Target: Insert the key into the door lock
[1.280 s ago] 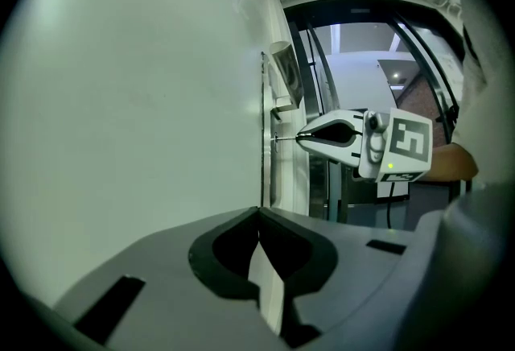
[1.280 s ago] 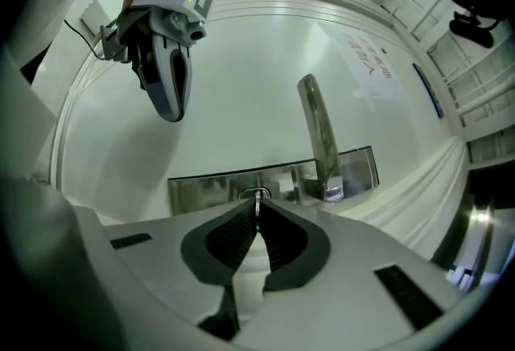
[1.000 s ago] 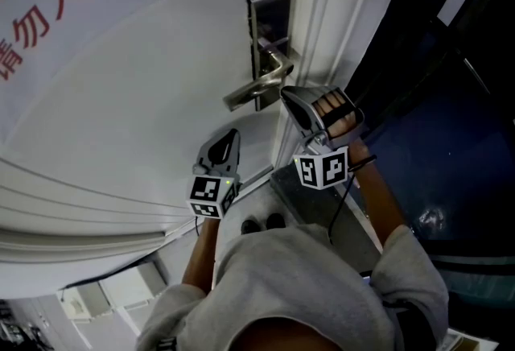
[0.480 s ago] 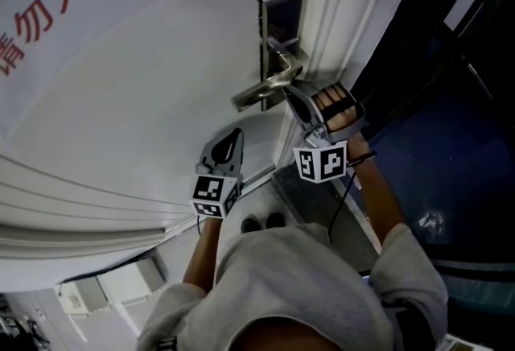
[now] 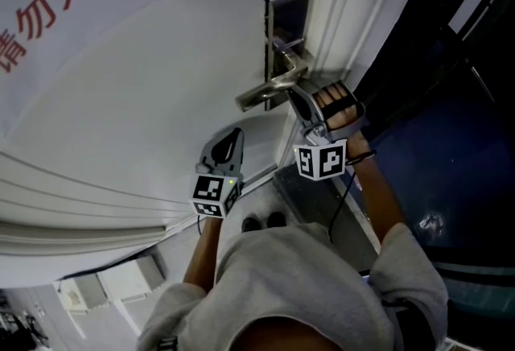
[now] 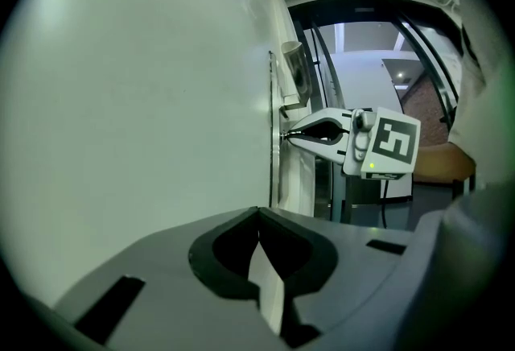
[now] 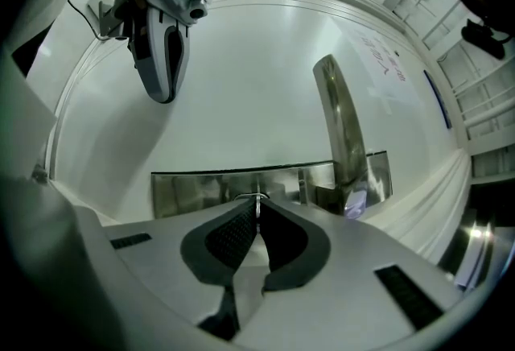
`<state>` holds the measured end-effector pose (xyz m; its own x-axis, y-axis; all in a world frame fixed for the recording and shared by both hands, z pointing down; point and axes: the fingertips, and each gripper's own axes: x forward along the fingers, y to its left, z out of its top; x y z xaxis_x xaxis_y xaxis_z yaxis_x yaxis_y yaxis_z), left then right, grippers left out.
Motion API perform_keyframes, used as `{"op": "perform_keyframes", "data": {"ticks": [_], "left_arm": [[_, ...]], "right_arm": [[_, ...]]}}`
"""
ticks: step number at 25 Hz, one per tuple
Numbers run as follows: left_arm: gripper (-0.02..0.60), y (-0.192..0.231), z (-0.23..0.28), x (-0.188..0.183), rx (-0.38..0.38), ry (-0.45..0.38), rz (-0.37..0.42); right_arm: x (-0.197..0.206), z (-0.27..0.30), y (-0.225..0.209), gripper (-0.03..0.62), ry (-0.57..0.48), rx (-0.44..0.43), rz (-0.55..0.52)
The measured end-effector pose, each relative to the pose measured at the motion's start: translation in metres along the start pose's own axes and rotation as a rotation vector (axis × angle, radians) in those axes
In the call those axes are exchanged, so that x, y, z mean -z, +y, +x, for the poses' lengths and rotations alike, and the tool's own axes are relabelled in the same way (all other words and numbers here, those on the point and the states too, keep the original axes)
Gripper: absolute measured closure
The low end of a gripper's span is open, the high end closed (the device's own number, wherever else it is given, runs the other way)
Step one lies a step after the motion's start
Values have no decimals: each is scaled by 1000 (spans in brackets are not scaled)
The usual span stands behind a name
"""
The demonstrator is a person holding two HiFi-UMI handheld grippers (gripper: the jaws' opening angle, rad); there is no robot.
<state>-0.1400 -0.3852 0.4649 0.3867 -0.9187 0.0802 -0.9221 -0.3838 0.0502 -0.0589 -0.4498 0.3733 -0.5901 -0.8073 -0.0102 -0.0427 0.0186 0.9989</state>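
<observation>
A steel lock plate (image 5: 286,13) with a lever handle (image 5: 268,90) is set in the white door (image 5: 161,100). My right gripper (image 5: 295,92) points at the plate just below the handle, shut on a thin metal key (image 7: 258,199). In the right gripper view the key's tip meets the lock plate (image 7: 201,188) beside the handle (image 7: 342,128); how deep it sits is hidden. My left gripper (image 5: 235,134) hovers shut and empty near the door face, lower left of the lock. The left gripper view shows its closed jaws (image 6: 257,214) and the right gripper (image 6: 291,133) at the plate.
A white sheet with red characters (image 5: 48,11) hangs on the door at upper left. The white door frame (image 5: 346,11) runs right of the lock, with a dark opening (image 5: 451,100) beyond it. The person's grey hood (image 5: 298,285) fills the bottom.
The right gripper has edged a little closer to the lock plate under the handle. The left gripper has stayed where it was.
</observation>
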Motion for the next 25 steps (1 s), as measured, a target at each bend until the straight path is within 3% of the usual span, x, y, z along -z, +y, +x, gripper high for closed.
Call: {"op": "perform_keyframes", "data": {"ticks": [7, 11, 18, 25], "left_arm": [[563, -2, -2, -2, 0, 2, 10], [563, -2, -3, -4, 0, -1, 16], [563, -7, -4, -2, 14, 8, 17], [563, -7, -3, -2, 16, 8, 15]], "right_arm": [[1, 0, 5, 558, 8, 3, -7], [2, -2, 9, 437, 6, -25, 16], [2, -12, 7, 419, 17, -15, 40], [21, -38, 1, 431, 84, 14, 244]]}}
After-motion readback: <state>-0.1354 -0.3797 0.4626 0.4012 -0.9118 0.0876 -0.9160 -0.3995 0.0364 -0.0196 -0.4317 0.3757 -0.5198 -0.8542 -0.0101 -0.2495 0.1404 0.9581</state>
